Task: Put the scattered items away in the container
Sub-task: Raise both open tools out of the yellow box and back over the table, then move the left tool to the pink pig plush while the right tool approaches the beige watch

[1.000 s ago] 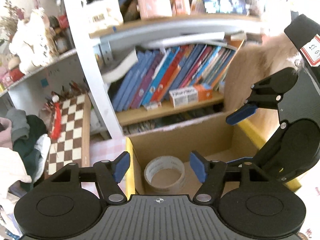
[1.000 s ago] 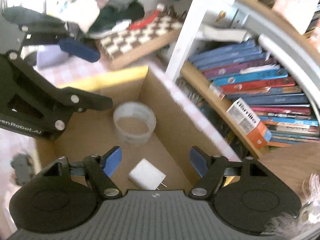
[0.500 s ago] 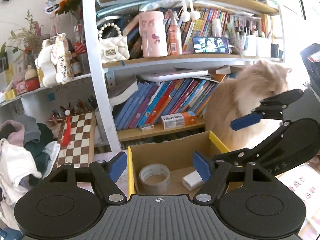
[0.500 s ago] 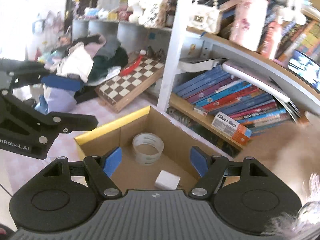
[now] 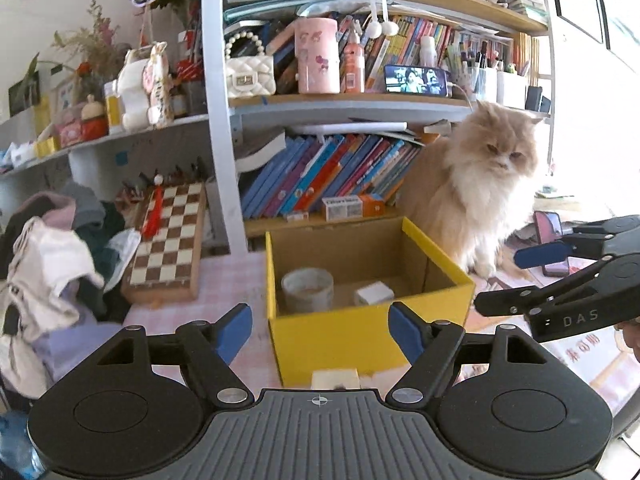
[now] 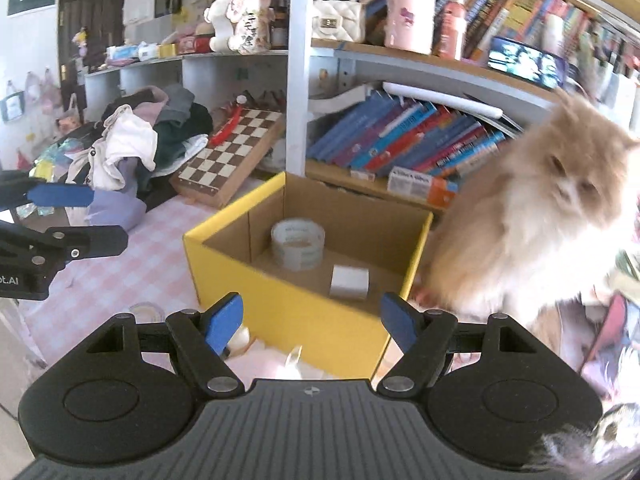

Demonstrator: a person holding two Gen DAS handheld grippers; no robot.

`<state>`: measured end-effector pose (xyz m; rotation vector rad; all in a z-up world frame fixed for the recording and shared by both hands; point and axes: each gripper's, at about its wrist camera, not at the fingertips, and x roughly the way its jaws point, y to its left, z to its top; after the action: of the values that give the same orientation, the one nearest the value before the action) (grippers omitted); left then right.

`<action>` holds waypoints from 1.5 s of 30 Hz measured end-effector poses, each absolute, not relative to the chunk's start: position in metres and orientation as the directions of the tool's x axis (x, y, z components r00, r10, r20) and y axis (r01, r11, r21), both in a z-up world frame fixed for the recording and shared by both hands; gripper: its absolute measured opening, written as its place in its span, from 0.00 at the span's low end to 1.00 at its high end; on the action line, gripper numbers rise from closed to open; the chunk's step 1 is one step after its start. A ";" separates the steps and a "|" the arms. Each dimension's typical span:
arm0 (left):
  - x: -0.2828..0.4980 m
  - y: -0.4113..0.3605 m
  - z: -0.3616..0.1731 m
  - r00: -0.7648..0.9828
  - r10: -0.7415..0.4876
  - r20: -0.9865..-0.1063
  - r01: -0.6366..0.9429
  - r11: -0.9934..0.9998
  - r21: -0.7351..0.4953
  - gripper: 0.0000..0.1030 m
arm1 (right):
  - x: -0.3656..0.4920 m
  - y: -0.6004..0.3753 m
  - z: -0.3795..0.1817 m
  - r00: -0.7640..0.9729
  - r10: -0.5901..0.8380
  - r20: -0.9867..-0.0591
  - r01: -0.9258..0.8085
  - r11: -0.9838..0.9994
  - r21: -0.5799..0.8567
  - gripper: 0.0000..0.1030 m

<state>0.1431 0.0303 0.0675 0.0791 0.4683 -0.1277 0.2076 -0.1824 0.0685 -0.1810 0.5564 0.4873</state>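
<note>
— Two things lie in the yellow box (image 5: pixel 372 344): a roll of tape (image 5: pixel 307 290) standing on its flat side at about ten o'clock on the cardboard floor, and a small white block (image 5: pixel 374 294) near four o'clock from it, apart from the roll.

— And where's the box against the grippers?

— Straight ahead at twelve o'clock of the left gripper (image 5: pixel 320 326), whose blue pads are spread wide with nothing held between them. The right gripper (image 6: pixel 310 316) sees it at twelve too, one corner turned toward it; its jaws are also spread and empty.

— Anything loose outside the box?

— A pale small item (image 5: pixel 335 378) lies on the pink checked cloth (image 6: pixel 132 264) against the box's near wall, just past the left gripper's body. In the right view some pale, blurred things sit at six o'clock of the box; I cannot tell what they are.

— Around that?

— A fluffy cat (image 5: pixel 480 184) sits at two o'clock, just beside the box. A chessboard (image 5: pixel 168 240) leans at ten o'clock near a heap of clothes (image 5: pixel 52 264), with the bookshelf (image 5: pixel 332 178) behind.
</note>
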 end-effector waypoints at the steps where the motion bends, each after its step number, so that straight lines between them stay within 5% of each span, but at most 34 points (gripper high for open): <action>1: 0.139 0.031 0.066 0.884 -0.104 -0.457 0.138 0.990 0.043 0.75 | 0.201 -0.184 0.067 0.745 0.387 -0.543 -0.479 0.877 -0.031 0.74; 9: 0.108 0.038 0.043 0.873 -0.064 -0.484 0.092 0.995 0.034 0.81 | 0.154 -0.200 0.046 0.795 0.287 -0.535 -0.360 0.932 -0.034 0.78; 22: 0.077 0.036 -0.004 0.808 -0.051 -0.587 0.064 0.998 0.002 0.83 | 0.112 -0.211 -0.014 0.724 0.185 -0.664 -0.247 0.969 0.000 0.79; 45: 0.094 0.020 -0.031 0.726 -0.086 -0.682 0.111 0.994 -0.006 0.86 | 0.127 -0.199 -0.040 0.622 0.177 -0.762 -0.257 0.966 0.014 0.86</action>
<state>0.0944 0.0199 -0.0314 0.0362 0.7505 -0.1086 0.1274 -0.1993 -0.0398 -0.0997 0.8640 0.2499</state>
